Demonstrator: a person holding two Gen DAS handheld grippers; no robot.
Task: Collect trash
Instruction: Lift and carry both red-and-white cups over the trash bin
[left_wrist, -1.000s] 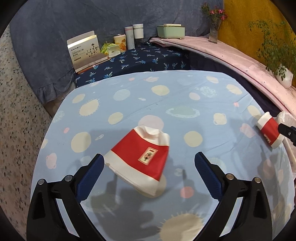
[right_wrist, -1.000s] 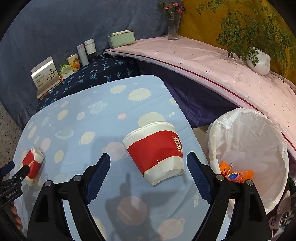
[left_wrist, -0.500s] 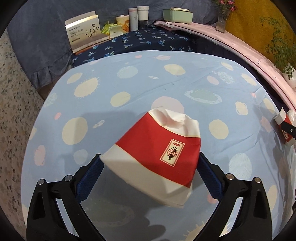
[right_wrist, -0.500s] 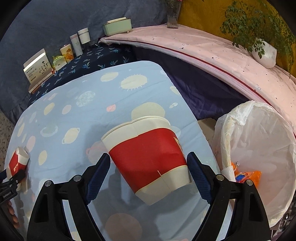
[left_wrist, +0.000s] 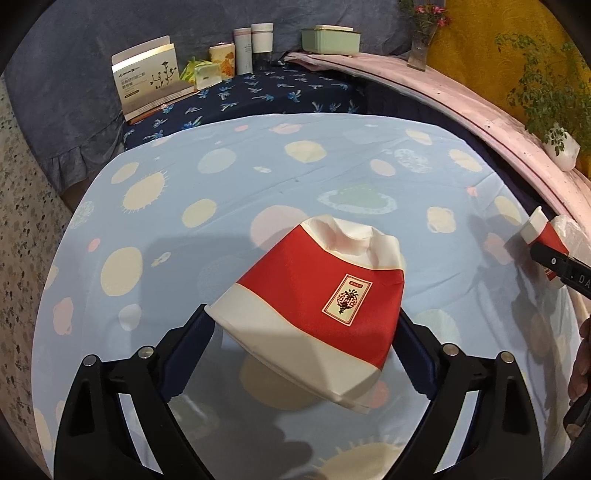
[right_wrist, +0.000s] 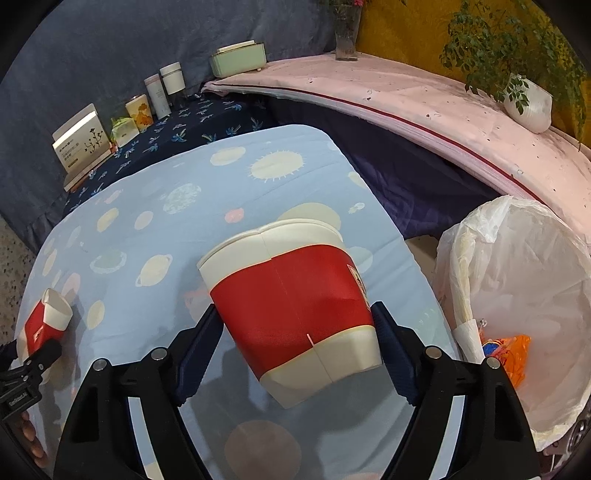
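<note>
The left tongs (left_wrist: 303, 343) stand wide around a crushed red-and-white cup (left_wrist: 314, 314). Their jaws have just been closing, and the blue pads now sit at the cup's two sides. The left pad touches its white rim edge. At the right pad I cannot tell if there is contact. The cup lies on its side on the surface (left_wrist: 221, 206), which has a light blue cloth with pale spots. Its dented bottom points to 12 o'clock.

The right tongs (right_wrist: 295, 343) are also spread, and their jaws have just been closing too. A second cup (right_wrist: 291, 306) lies between them, with a red band and cream ends. The pads are against its sides near the lower end, but a firm pinch is not clear. The wide cream rim of this cup points to 11 o'clock.

In the right wrist view, a bin (right_wrist: 524, 302) with a white bag stands at 3 o'clock of this cup, just beside the edge of the surface. Orange wrappers (right_wrist: 511, 350) lie inside it. At 9 o'clock the first cup and the left tongs show at the picture's edge, well apart.

Farther out, at 11 o'clock, a box (right_wrist: 83, 142), small packs and two tumblers (right_wrist: 166, 86) stand in a row on a dark blue cloth. A pink ledge (right_wrist: 406, 107) at 1 o'clock carries a vase (right_wrist: 347, 33) and a potted plant (right_wrist: 524, 99).
</note>
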